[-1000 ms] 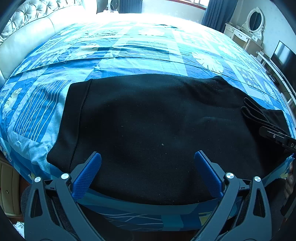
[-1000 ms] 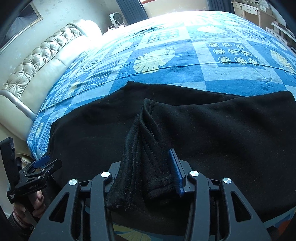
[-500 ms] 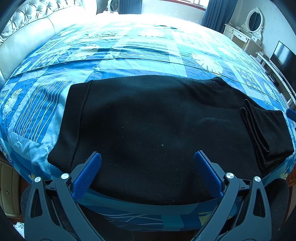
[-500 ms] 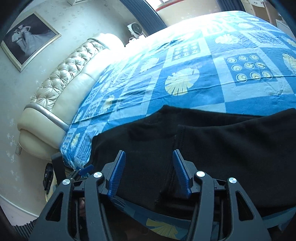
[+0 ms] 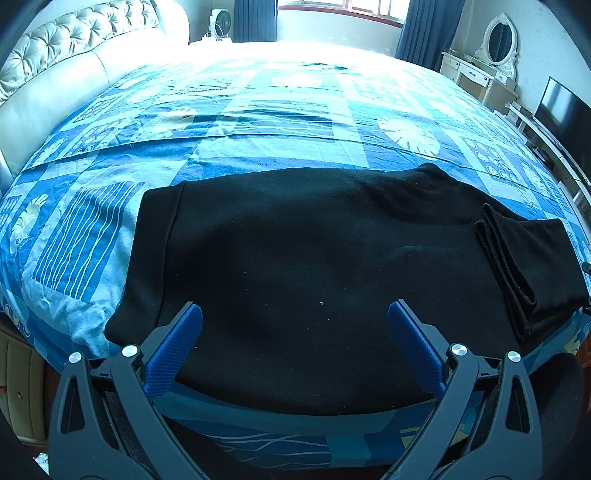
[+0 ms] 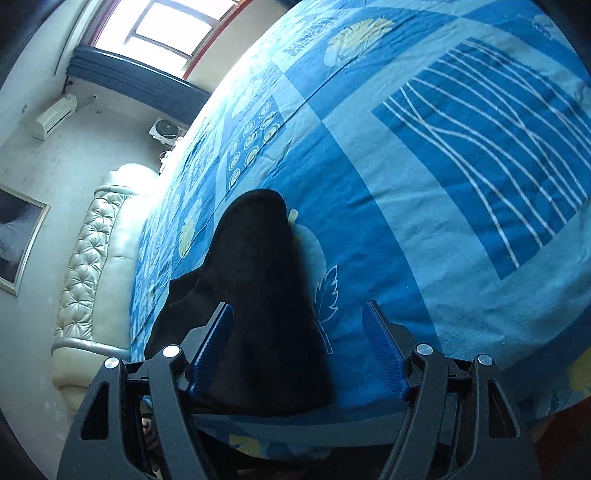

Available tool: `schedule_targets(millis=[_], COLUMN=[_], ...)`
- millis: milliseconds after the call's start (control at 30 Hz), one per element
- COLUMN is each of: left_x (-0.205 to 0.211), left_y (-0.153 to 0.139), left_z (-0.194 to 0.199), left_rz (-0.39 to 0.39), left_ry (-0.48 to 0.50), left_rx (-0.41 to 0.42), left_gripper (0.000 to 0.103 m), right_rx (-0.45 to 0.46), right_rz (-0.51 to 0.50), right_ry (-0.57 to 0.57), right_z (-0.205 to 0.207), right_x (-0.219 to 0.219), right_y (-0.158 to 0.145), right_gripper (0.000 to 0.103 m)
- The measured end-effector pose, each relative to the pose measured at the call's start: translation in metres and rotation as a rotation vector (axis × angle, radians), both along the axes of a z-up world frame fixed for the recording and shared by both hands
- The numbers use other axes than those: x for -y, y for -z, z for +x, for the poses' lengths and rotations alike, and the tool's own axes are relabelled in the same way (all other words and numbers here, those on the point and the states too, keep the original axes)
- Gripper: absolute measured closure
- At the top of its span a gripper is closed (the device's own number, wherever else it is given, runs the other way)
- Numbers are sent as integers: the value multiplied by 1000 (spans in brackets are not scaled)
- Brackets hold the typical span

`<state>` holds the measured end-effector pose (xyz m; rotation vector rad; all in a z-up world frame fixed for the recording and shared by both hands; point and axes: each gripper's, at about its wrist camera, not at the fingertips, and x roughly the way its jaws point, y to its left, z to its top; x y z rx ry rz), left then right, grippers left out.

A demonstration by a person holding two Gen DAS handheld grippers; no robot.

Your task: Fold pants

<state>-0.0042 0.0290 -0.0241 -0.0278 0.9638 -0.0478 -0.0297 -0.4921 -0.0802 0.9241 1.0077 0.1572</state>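
Black pants (image 5: pixel 314 266) lie flat across the near edge of a bed with a blue patterned bedspread (image 5: pixel 280 122). One leg end (image 5: pixel 528 266) is folded back over them at the right. My left gripper (image 5: pixel 295 310) hovers open over the near hem, with nothing between its blue pads. In the right wrist view, which is strongly tilted, the pants (image 6: pixel 258 295) run away from my right gripper (image 6: pixel 298 308). Its jaws are opening. The cloth lies under and between the fingers, and the pads do not press on it.
A cream tufted headboard (image 5: pixel 74 55) closes off the bed's left side and also shows in the right wrist view (image 6: pixel 92 258). A white dressing table with a mirror (image 5: pixel 487 62) and a television (image 5: pixel 561 110) stand to the right. A fan (image 5: pixel 219 22) stands beyond the bed's far end.
The right gripper let go of the bunched leg end, which now lies folded on the pants. It opened, swung along the bed edge and rolled. The left gripper stayed put.
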Motion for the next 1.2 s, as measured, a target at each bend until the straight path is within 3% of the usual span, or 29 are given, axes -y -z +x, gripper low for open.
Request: schedule_targets(millis=[133, 233, 267, 333, 367, 1033, 1133, 1200], left_x=[-1, 0, 1, 2, 2, 2, 2, 2], left_y=[2, 4, 5, 6, 6, 12, 12, 11], left_z=[0, 0, 0, 0, -1, 0, 0, 0], left_rz=[0, 0, 0, 2, 3, 6, 4, 2], left_ry=[-4, -1, 1, 5, 7, 7, 8, 8], left_rx=[-11, -15, -16, -17, -18, -33, -34, -34], left_gripper=[2, 2, 2, 2, 2, 2, 2, 2], right_rx=[49, 65, 57, 20, 26, 40, 39, 60], right_rz=[126, 101, 90, 75, 59, 79, 105, 98], right_ry=[-31, -61, -72, -98, -102, -97, -96, -86], right_z=[-1, -3, -3, -1, -1, -3, -2, 0], right_x=[-2, -10, -12, -20, -23, -14, -10, -7], right_y=[10, 12, 13, 19, 21, 26, 24, 17], right_gripper=[31, 34, 51, 73, 75, 76, 70, 60])
